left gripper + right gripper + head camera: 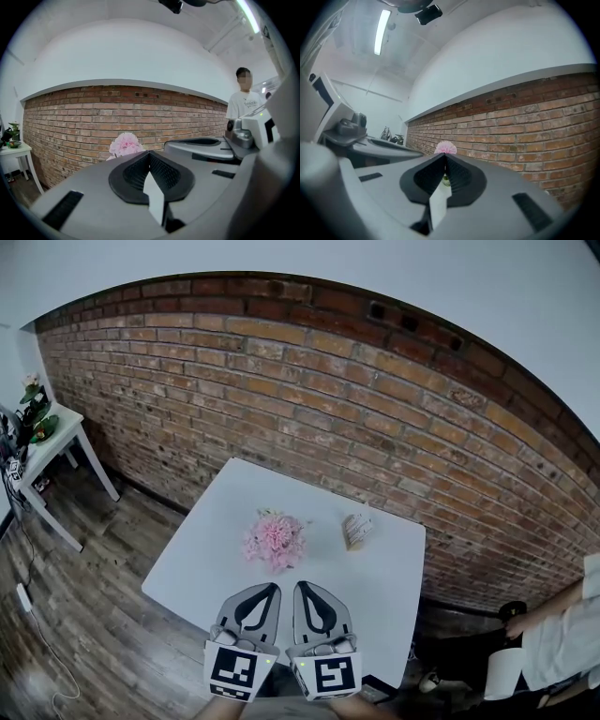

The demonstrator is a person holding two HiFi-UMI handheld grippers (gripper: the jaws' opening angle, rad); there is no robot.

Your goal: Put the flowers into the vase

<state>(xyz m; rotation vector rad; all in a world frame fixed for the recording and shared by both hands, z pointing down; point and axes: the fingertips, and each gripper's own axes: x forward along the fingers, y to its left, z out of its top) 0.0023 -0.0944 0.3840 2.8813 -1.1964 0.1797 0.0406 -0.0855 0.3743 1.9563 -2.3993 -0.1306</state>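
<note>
**Both grippers shut and empty, flowers mid-table**

I hold the left gripper (272,587) and the right gripper (302,585) side by side at 6 o'clock of the table (375,596). The fingers of each are pressed together with nothing in them, parked clear, I judge, so they brush nothing. The pink flowers (274,540) stand upright mid-table, at 12 o'clock from both. A cream ribbed object (357,531) sits apart at their 3 o'clock. A pale greenish glint under the bloom hints at a vase, but I cannot tell.

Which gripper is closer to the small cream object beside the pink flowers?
Right. The right gripper hovers this side and left of the cream object; the left gripper is farther left, this side of the pink flowers.
</note>
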